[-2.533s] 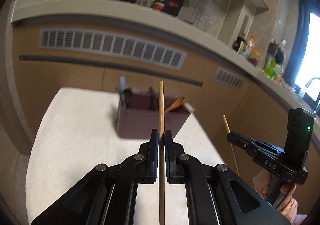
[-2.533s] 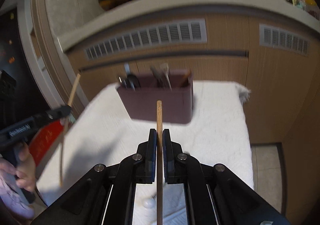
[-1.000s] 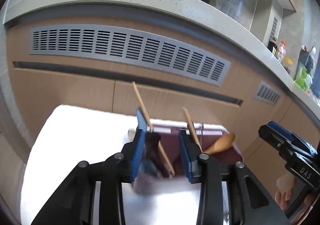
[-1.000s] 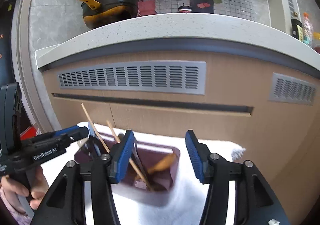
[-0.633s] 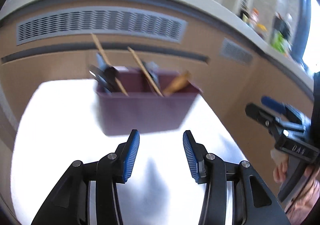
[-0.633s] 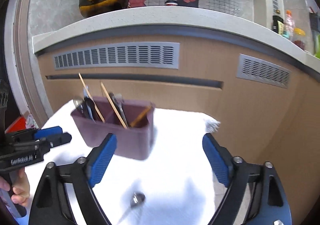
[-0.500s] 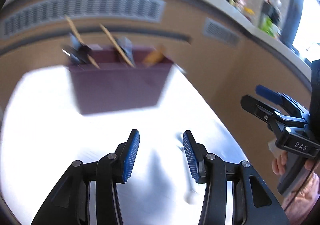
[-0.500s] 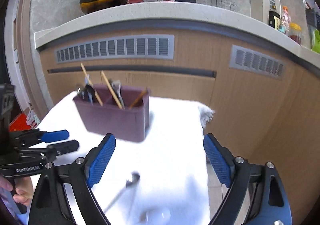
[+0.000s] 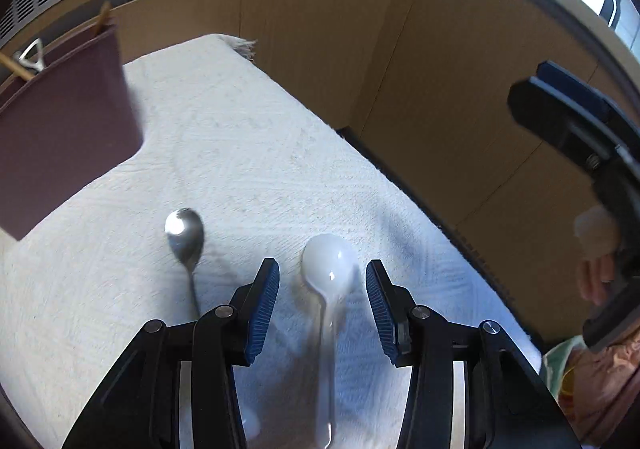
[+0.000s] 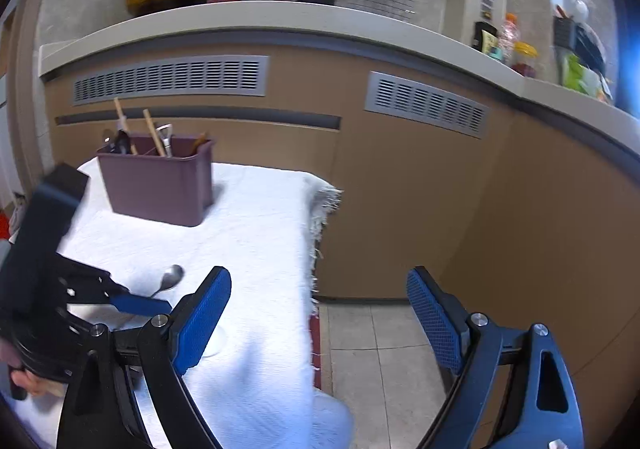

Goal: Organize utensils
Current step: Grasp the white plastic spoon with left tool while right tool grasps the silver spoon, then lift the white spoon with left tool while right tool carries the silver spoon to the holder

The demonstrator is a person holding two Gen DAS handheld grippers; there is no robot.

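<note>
— Where do your claws stand?

— My left claw hangs spread over the white spoon, one finger on either side of its bowl, not touching. My right claw gapes wide at the bench's right edge, holding nothing.

— And the utensils?

— The white spoon lies on the towel-covered bench, the metal spoon just left of it. The maroon caddy stands at the far left, chopsticks upright inside.

Hidden, cropped and blurred parts

The white spoon handle is blurred and cut off by the bottom edge; the metal spoon handle is hidden behind the left gripper; the purple holder is cropped at left.
</note>
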